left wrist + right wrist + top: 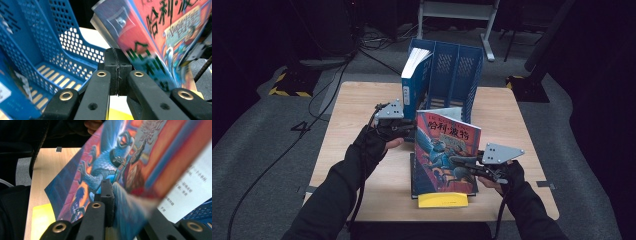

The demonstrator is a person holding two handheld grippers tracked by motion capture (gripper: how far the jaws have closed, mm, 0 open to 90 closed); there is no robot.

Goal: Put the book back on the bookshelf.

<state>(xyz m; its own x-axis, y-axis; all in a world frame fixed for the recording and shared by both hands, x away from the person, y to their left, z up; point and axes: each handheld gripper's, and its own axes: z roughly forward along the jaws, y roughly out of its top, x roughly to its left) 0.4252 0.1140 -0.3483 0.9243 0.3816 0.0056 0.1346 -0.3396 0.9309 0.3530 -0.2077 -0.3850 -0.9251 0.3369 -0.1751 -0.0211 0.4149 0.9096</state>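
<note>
A colourful paperback [447, 145] stands tilted up above the table, its front cover facing me. My right gripper [463, 163] comes in from the right and is shut on the cover's edge. In the right gripper view the cover [112, 152] runs between the black pads of my right gripper [111, 195], with a white printed page [192, 187] open behind it. My left gripper [408, 131] sits at the book's left edge. In the left gripper view the left gripper [117, 71] has its pads pressed together with nothing seen between them, and the book [160, 32] rises just behind.
A blue three-slot file holder [459, 70] stands at the table's back, with a thick blue book [414, 80] upright in its left slot. Under the raised paperback a dark book [413, 175] lies flat, and a yellow pad [443, 200] rests at the front edge. Bare wood [357, 130] lies to the left.
</note>
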